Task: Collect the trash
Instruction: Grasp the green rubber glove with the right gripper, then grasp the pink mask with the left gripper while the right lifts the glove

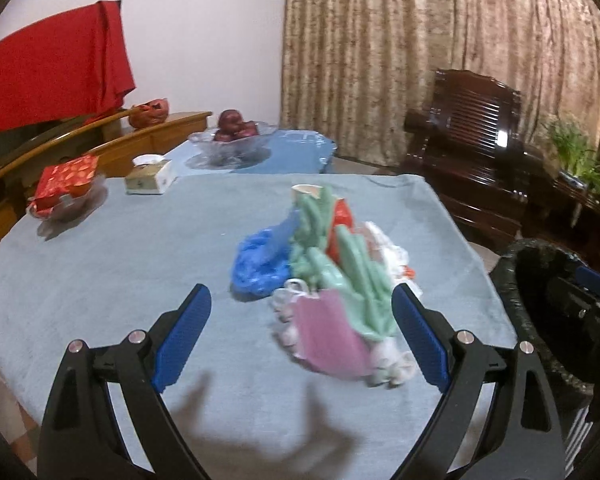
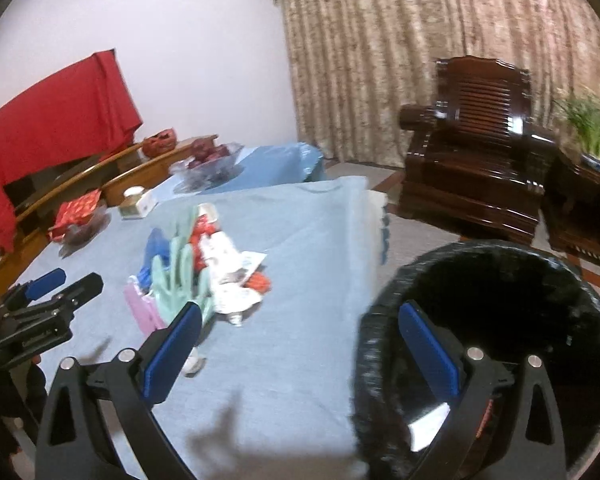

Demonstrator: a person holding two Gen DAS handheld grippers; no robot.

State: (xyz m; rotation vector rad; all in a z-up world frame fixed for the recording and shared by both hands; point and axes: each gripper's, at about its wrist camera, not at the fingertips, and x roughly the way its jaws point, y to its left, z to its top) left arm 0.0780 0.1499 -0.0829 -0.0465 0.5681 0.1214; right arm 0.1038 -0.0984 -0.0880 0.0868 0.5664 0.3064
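1. Bare blue tablecloth (image 1: pixel 112 280) is seen left of and in front of the trash pile (image 1: pixel 324 276); passage there is unobstructed.
2. The far left edge is blocked by a red-box dish (image 1: pixel 66 196), tissue box (image 1: pixel 150 176) and fruit bowl (image 1: pixel 236 140).
3. The black-lined bin (image 2: pixel 488 344) stands just beside the table's right edge, mouth unobstructed.

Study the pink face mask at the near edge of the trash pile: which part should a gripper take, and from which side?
Take the pink face mask by its near, lower edge, coming in from the camera side with the left gripper, already open. That edge lies bare on the blue cloth, while the green gloves overlap its far side. The sheet looks thin and flat, so the fingers probably must pinch low.
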